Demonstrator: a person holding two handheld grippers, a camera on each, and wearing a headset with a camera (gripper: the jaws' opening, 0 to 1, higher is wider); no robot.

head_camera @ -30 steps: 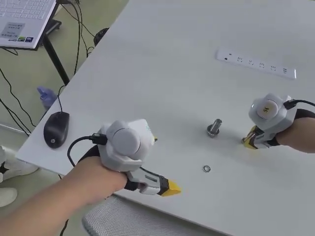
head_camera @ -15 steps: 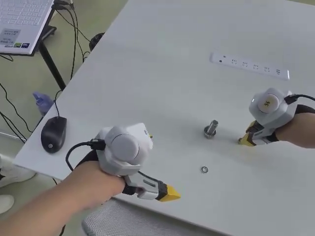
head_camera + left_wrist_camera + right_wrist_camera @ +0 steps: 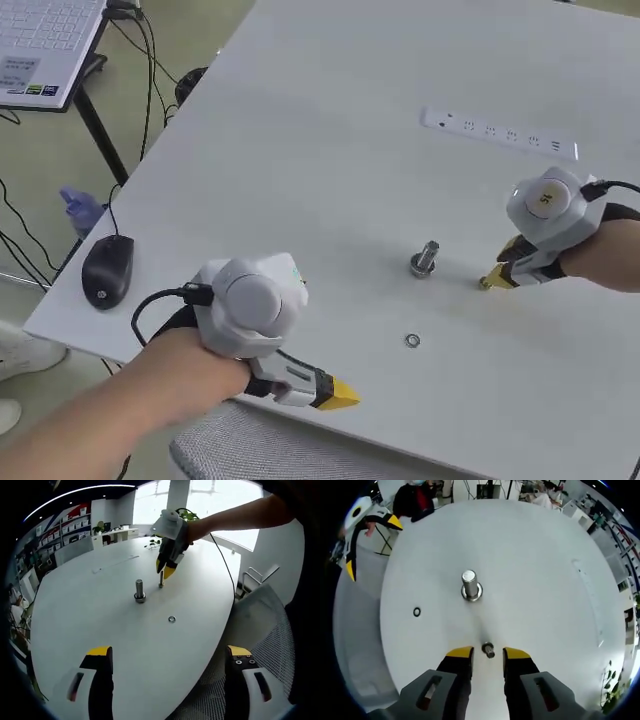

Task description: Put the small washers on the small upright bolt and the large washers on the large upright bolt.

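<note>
One loose washer (image 3: 413, 341) lies flat on the white table (image 3: 330, 150) near its front edge, with bare top all round it. Beyond it stands the large bolt (image 3: 424, 258), and the small bolt (image 3: 488, 649) is near that. The right gripper (image 3: 488, 654) has its jaws narrowly spread either side of the small bolt, not touching it. The left gripper (image 3: 169, 654) hangs at the front edge, jaws wide apart and holding nothing.

Bright even daylight, soft shadows, sharp focus, fisheye bending at edges.
</note>
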